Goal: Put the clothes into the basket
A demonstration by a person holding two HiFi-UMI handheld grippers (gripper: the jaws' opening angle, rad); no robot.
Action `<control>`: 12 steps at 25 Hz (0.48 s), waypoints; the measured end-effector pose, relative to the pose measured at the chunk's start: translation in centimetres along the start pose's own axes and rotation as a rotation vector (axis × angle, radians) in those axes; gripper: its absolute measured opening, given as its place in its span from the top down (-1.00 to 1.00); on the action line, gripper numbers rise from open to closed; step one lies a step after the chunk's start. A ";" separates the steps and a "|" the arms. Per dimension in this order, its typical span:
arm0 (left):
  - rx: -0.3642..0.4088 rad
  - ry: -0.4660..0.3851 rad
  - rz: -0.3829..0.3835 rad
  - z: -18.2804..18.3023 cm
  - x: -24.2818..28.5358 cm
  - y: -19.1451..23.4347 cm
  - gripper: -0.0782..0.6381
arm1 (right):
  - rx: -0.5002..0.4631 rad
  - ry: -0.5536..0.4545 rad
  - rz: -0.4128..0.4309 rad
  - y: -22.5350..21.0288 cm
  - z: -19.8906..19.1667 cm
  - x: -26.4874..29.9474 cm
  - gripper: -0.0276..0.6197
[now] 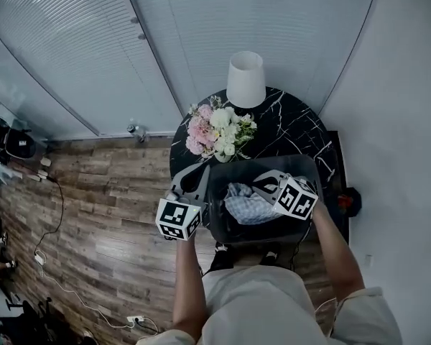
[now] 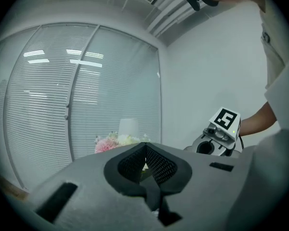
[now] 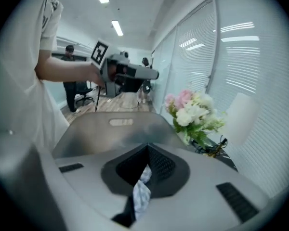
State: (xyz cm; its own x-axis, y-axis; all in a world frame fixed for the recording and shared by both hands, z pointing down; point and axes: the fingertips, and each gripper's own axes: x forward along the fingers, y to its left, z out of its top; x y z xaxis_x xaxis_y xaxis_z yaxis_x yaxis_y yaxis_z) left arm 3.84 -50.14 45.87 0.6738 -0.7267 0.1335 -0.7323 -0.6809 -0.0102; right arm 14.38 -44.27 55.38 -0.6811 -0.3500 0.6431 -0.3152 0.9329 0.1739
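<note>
A dark grey plastic basket (image 1: pixel 312 165) stands on the round black marble table (image 1: pixel 294 124). Light blue checked clothes (image 1: pixel 246 205) lie bunched inside it. My right gripper (image 1: pixel 258 184) reaches down into the basket from the right. In the right gripper view its jaws (image 3: pixel 147 149) are shut on a strip of the checked cloth (image 3: pixel 141 194), with the basket's far wall (image 3: pixel 120 129) beyond. My left gripper (image 1: pixel 200 171) is held just outside the basket's left wall. Its jaws (image 2: pixel 145 148) are shut with nothing between them.
A bouquet of pink and white flowers (image 1: pixel 219 131) and a white lamp shade (image 1: pixel 246 80) stand on the table behind the basket. Glass walls with blinds rise behind the table. Cables lie on the wooden floor (image 1: pixel 108 214) at the left. People stand far off in the right gripper view.
</note>
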 end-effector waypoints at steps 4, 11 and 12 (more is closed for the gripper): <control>0.013 0.004 -0.070 0.3 2.2 -2.0 0.75 | 0.157 -0.156 -0.164 -2.7 1.8 -5.3 0.85; 0.034 0.004 -0.148 1.2 3.8 -4.3 0.75 | 0.295 -0.348 -0.469 -4.9 1.5 -14.6 0.85; 0.036 0.005 -0.152 1.2 3.9 -4.4 0.75 | 0.316 -0.369 -0.495 -4.9 1.3 -15.5 0.85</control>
State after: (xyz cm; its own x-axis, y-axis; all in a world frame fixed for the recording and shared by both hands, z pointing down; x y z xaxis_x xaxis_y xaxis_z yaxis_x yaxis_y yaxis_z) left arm 9.83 -50.13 45.26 0.7764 -0.6142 0.1410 -0.6175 -0.7862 -0.0248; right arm 25.66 -43.56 43.60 -0.5702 -0.7861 0.2385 -0.7861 0.6064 0.1195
